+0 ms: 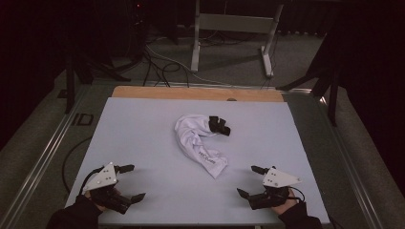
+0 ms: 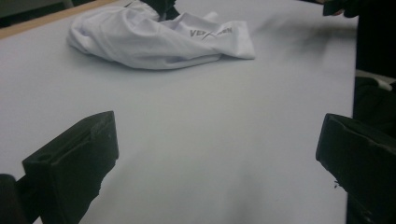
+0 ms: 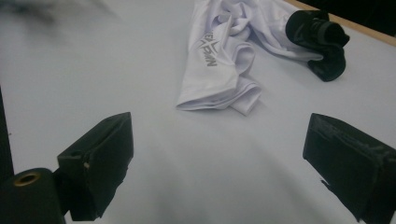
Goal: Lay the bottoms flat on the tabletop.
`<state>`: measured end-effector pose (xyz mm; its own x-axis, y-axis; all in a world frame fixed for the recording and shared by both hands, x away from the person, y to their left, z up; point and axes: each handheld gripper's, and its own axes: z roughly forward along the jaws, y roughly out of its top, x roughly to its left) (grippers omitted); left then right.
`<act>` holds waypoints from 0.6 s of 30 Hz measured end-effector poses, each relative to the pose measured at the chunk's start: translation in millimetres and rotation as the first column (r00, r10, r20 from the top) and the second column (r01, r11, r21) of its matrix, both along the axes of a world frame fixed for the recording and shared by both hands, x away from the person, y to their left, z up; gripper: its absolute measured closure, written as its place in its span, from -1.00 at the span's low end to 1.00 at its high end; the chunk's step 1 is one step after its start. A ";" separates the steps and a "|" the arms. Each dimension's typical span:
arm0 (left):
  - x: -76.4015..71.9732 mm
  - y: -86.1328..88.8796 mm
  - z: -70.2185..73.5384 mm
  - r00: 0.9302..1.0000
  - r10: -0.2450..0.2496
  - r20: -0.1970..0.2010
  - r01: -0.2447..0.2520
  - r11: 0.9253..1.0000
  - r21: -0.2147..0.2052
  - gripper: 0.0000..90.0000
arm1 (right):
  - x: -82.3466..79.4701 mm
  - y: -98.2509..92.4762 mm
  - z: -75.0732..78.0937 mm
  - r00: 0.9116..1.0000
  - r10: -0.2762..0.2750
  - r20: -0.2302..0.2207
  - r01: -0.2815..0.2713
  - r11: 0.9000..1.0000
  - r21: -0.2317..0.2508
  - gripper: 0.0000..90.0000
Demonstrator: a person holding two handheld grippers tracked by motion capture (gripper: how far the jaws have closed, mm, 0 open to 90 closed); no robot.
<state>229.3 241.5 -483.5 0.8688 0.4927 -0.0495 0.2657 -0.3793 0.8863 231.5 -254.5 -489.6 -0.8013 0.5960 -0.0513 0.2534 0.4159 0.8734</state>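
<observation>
Here is the white shirt (image 1: 198, 143), crumpled in a long bunch near the middle of the table (image 1: 143, 124), a bit toward the far edge, with grey lettering showing on the end that points to the near right corner. At its far end sits a black piece of cloth (image 1: 219, 125), touching the shirt; whether it is a separate thing or part of the garment I cannot tell. Nothing has been spread, smoothed or folded yet as things lie, so by my reading the work is at its very start: the shirt has to be reached, gripped and laid out, all of it left to do. The left gripper (image 1: 130, 182) hovers near the near left corner, jaws wide apart and holding nothing, well apart from the shirt. The right gripper (image 1: 248, 181) sits by the near right corner, jaws likewise spread and bare, somewhat nearer the lettered end. In the right gripper view that lettered end of the shirt (image 3: 219, 70) lies straight ahead between the jaws, with bare table between. Room looks generous: open surface on both sides of the shirt and along the whole near edge; only the wooden strip (image 1: 191, 93) at the far edge runs close behind the shirt.
</observation>
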 end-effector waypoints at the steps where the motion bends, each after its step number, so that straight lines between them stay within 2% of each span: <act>1: -0.4 -2.5 1.6 1.000 -0.007 -0.001 0.007 1.000 0.005 -1.00 | -1.2 0.2 2.4 1.000 -0.006 0.008 0.006 1.000 -0.004 -0.80; 6: 0.6 -7.3 7.0 1.000 -0.023 -0.003 0.023 1.000 -0.014 -1.00 | -2.3 0.2 8.3 1.000 -0.013 0.023 0.013 1.000 -0.004 -0.80; 7: 0.6 -9.6 9.2 0.999 -0.033 0.006 0.033 0.999 -0.005 -1.00 | -3.3 1.2 11.5 1.000 -0.017 0.024 0.016 1.000 0.018 -0.80; 8: 0.6 -9.6 9.2 0.999 -0.033 0.006 0.033 0.999 -0.005 -1.00 | -3.3 0.4 13.2 0.999 -0.014 0.032 0.013 1.000 0.008 -0.80; 10: 0.9 -11.8 11.0 0.999 -0.041 0.004 0.041 0.999 -0.001 -1.00 | -3.5 0.9 16.1 0.999 -0.014 0.033 0.014 1.000 0.009 -0.80; 11: 1.4 -12.7 12.7 0.999 -0.049 0.005 0.049 0.999 0.005 -1.00 | -3.3 0.6 21.2 0.999 -0.010 0.032 0.009 1.000 0.027 -0.80; 15: 2.8 -13.4 17.8 0.998 -0.056 0.006 0.055 0.998 0.018 -1.00 | -0.3 0.5 31.5 0.999 -0.008 0.041 0.007 1.000 0.018 -0.80; 18: 4.9 -12.2 20.5 0.998 -0.055 0.015 0.055 0.999 0.001 -1.00 | 2.4 -0.4 37.4 0.999 -0.011 0.047 0.010 1.000 0.017 -0.80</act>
<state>234.3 229.3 -463.0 0.8950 0.4445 -0.0366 0.2316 -0.3931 0.8898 233.9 -254.8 -452.1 -0.7920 0.6054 -0.0788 0.2158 0.3984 0.8914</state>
